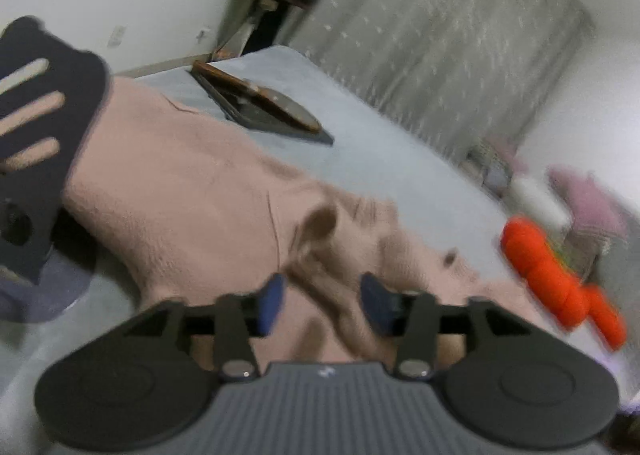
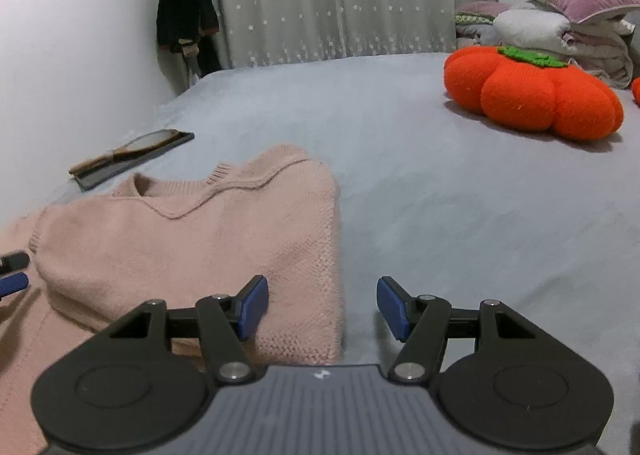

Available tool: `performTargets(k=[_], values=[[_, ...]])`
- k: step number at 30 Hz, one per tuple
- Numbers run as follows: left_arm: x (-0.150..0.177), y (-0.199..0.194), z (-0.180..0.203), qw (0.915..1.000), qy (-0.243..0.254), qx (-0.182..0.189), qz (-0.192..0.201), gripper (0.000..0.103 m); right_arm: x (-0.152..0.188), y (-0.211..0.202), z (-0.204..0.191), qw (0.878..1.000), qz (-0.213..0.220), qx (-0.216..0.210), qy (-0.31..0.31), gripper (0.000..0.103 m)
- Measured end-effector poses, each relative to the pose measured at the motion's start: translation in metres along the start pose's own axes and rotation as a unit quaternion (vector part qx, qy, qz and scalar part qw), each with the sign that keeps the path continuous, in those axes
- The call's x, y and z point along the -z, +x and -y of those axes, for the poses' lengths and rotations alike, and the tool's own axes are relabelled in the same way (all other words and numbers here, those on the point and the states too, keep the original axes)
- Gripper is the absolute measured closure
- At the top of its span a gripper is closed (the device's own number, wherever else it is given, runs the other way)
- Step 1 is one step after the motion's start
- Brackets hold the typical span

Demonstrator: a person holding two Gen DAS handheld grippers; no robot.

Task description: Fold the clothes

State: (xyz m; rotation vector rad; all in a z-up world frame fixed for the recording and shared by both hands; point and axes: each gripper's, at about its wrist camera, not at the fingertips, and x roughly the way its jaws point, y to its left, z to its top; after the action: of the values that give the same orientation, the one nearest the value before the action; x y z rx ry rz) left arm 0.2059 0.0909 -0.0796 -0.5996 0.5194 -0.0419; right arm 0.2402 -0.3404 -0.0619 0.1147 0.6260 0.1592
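A pink knit sweater [image 2: 192, 239] lies partly folded on the grey bed sheet [image 2: 440, 195], neckline toward the far side. My right gripper [image 2: 323, 305] is open and empty, low over the sweater's right folded edge. My left gripper [image 1: 322, 301] is open with a bunched fold of the sweater [image 1: 200, 191] between its fingers, not clamped. The left wrist view is tilted and blurred by motion. The left gripper's fingertips [image 2: 14, 281] show at the left edge of the right wrist view. The right gripper's body [image 1: 36, 135] shows at the left edge of the left wrist view.
A flat dark mirror or tablet with a brown case [image 2: 132, 159] lies beyond the sweater near the wall. An orange pumpkin cushion [image 2: 536, 95] sits at the far right, with stacked pillows and blankets [image 2: 568, 23] behind. A dark garment [image 2: 186, 11] hangs by the curtain.
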Motion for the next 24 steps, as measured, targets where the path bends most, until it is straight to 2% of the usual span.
performTargets(k=[2, 4, 6, 7, 8, 9, 11, 13, 15, 16, 17, 19, 21, 22, 24], values=[[-0.007, 0.004, 0.005, 1.0000, 0.006, 0.004, 0.004, 0.037, -0.001, 0.001, 0.003, 1.000, 0.011, -0.013, 0.015, 0.042], [-0.009, 0.014, 0.015, 0.9997, 0.026, -0.003, 0.001, 0.036, -0.003, 0.005, 0.007, 0.999, 0.024, -0.020, 0.036, 0.042], [-0.007, 0.027, 0.024, 0.9988, 0.046, -0.019, -0.004, 0.040, -0.005, 0.012, 0.010, 0.997, 0.036, -0.025, 0.058, 0.049], [-0.006, 0.034, 0.028, 0.9981, 0.055, -0.029, -0.006, 0.053, -0.005, 0.017, 0.010, 0.997, 0.034, -0.026, 0.065, 0.065], [-0.003, 0.040, 0.032, 0.9953, 0.081, -0.053, -0.008, 0.093, -0.007, 0.023, 0.010, 0.997, 0.025, -0.026, 0.067, 0.077], [0.002, 0.046, 0.045, 0.9886, 0.117, -0.095, -0.007, 0.094, -0.009, 0.027, 0.009, 0.997, 0.022, -0.024, 0.066, 0.077], [0.012, 0.045, 0.055, 0.9802, 0.153, -0.126, 0.006, 0.094, -0.011, 0.025, 0.003, 0.998, 0.030, -0.008, 0.049, 0.078], [0.016, 0.037, 0.064, 0.9738, 0.177, -0.140, 0.026, 0.093, -0.013, 0.023, -0.003, 0.999, 0.038, 0.007, 0.033, 0.078], [0.020, 0.028, 0.074, 0.9664, 0.201, -0.154, 0.046, 0.086, -0.014, 0.017, -0.011, 0.998, 0.057, 0.023, 0.017, 0.077], [0.021, 0.024, 0.077, 0.9617, 0.211, -0.163, 0.065, 0.082, -0.014, 0.014, -0.015, 0.997, 0.069, 0.027, 0.011, 0.072], [0.021, 0.019, 0.081, 0.9562, 0.221, -0.172, 0.087, 0.072, -0.015, 0.010, -0.017, 0.996, 0.079, 0.027, 0.006, 0.063], [0.022, 0.004, 0.086, 0.9533, 0.231, -0.154, 0.119, 0.059, -0.014, 0.003, -0.023, 0.995, 0.102, 0.021, -0.004, 0.057], [0.026, -0.006, 0.090, 0.9586, 0.236, -0.093, 0.130, 0.059, -0.012, 0.000, -0.034, 0.993, 0.117, 0.003, -0.025, 0.057], [0.029, -0.008, 0.093, 0.9609, 0.238, -0.063, 0.126, 0.059, -0.011, 0.001, -0.040, 0.992, 0.119, -0.005, -0.037, 0.057], [0.033, 0.005, 0.095, 0.9643, 0.248, -0.047, 0.079, 0.058, -0.006, 0.008, -0.050, 0.992, 0.106, -0.016, -0.063, 0.057]])
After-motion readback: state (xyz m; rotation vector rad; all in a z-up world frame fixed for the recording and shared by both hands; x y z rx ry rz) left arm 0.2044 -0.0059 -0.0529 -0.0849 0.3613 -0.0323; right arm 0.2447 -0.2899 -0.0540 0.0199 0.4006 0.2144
